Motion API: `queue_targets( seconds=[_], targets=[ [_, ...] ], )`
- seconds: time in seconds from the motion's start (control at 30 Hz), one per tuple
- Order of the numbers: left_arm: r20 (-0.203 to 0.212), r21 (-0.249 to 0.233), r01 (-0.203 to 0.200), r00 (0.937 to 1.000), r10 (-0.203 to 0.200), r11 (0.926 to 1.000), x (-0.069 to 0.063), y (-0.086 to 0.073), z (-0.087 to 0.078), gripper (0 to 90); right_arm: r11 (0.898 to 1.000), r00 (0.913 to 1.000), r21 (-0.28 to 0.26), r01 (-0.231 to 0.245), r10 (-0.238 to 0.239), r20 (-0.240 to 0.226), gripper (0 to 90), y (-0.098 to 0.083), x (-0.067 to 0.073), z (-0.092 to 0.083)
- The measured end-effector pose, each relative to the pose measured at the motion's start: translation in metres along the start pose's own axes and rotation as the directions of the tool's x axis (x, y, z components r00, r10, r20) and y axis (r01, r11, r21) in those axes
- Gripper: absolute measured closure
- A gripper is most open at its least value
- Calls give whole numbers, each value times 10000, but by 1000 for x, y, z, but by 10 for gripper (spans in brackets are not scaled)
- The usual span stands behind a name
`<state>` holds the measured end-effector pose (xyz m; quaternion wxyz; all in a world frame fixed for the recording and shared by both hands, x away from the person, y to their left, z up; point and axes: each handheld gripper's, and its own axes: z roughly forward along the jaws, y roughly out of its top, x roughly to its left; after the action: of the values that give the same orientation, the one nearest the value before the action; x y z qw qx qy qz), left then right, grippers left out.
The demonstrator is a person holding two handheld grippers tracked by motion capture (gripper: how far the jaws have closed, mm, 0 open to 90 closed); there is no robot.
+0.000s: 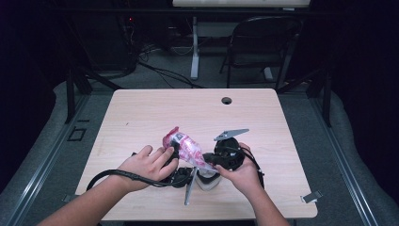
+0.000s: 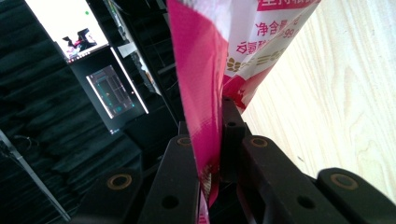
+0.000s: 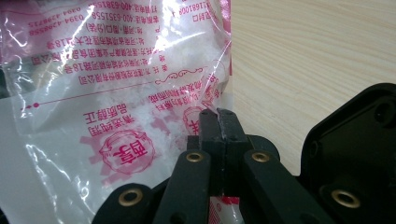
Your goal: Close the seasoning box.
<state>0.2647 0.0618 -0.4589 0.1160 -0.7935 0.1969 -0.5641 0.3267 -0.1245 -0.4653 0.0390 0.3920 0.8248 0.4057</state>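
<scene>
A clear plastic bag (image 1: 186, 147) with pink print and white powder inside is held up over the front middle of the wooden table (image 1: 141, 117). My left gripper (image 1: 177, 154) is shut on the bag's pink edge (image 2: 201, 93), with the film pinched between its black jaws (image 2: 212, 144). From the other side my right gripper (image 1: 208, 160) is shut on the bag's clear sealed edge (image 3: 140, 93), its jaws pressed together on it (image 3: 218, 126). A hand holds each gripper. Under the bag stands a small white container (image 1: 207, 181), partly hidden.
A round cable hole (image 1: 227, 100) sits near the table's far edge. Behind the table stand a black folding chair (image 1: 263, 42) and a desk leg (image 1: 194, 47). A metal clip (image 1: 311, 197) lies at the front right corner. A lit monitor (image 2: 70, 32) is off to the side.
</scene>
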Motion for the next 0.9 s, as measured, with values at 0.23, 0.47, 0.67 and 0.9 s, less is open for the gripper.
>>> queue_targets(
  seconds=[0.23, 0.47, 0.67, 0.9],
  targets=[
    [143, -25, 322, 9994, -322, 9995, -8, -3, 2, 885, 10000, 10000, 33, 9, -9, 26, 900, 0, 1, 0],
    [299, -49, 447, 9986, -445, 9990, -17, -4, 4, 885, 10000, 9999, 89, -40, 42, -142, 900, 0, 0, 2],
    [256, -98, 474, 9986, -471, 9988, -22, -4, 5, 887, 9999, 9998, 148, -67, 70, -201, 900, 0, -1, 3],
    [235, -104, 605, 9979, -603, 9981, -26, -5, 4, 886, 9998, 9991, -22, -195, 194, -376, 900, 1, -1, 1]
  ],
)
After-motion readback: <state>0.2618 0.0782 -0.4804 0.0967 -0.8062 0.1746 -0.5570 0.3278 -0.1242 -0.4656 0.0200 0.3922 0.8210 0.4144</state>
